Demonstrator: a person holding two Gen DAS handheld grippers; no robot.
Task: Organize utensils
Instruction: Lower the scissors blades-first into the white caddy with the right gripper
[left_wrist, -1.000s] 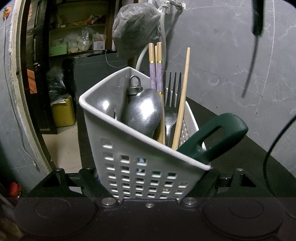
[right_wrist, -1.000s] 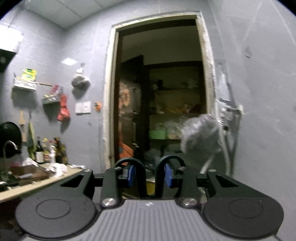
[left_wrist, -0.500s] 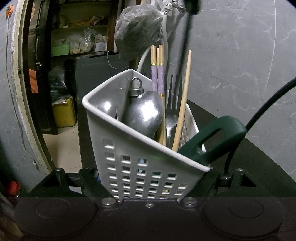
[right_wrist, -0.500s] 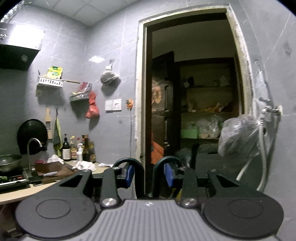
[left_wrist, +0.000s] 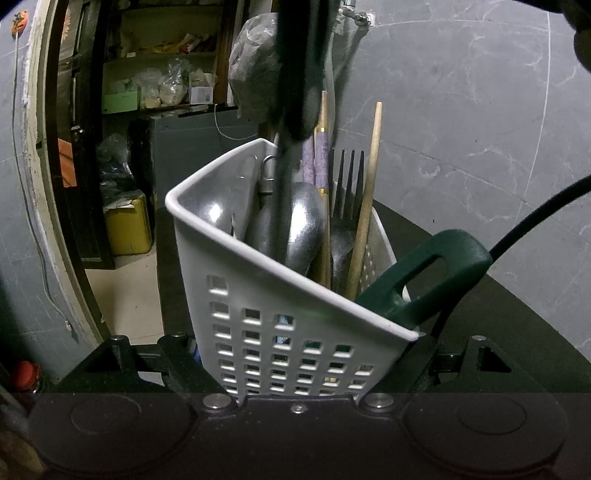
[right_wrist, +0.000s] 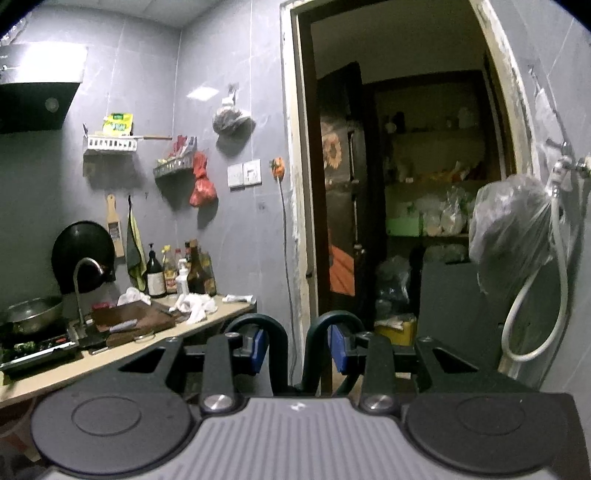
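Note:
My left gripper (left_wrist: 295, 373) is shut on a white perforated utensil basket (left_wrist: 280, 332), its fingers pressing on both side walls. Upright in the basket stand a metal ladle (left_wrist: 295, 225), a fork (left_wrist: 347, 173), wooden chopsticks (left_wrist: 369, 184) and a dark green slotted handle (left_wrist: 436, 273). A blurred dark green utensil (left_wrist: 295, 74) hangs down from above, its thin lower end over the ladle. In the right wrist view, my right gripper (right_wrist: 298, 350) is shut on two dark green loop handles (right_wrist: 325, 332), which look like scissors; the blue pads (right_wrist: 258, 347) press on them.
A black cable (left_wrist: 535, 218) curves in from the right behind the basket. A grey tiled wall (left_wrist: 480, 129) stands close behind. A doorway (right_wrist: 406, 184) opens onto a dark storeroom with shelves. A counter (right_wrist: 122, 347) with bottles, a cutting board and a sink lies left.
The dark utensil has travelled from the upper right of the left wrist view to above the basket. The right wrist view has swung left and shows more of the counter. The basket has stayed put.

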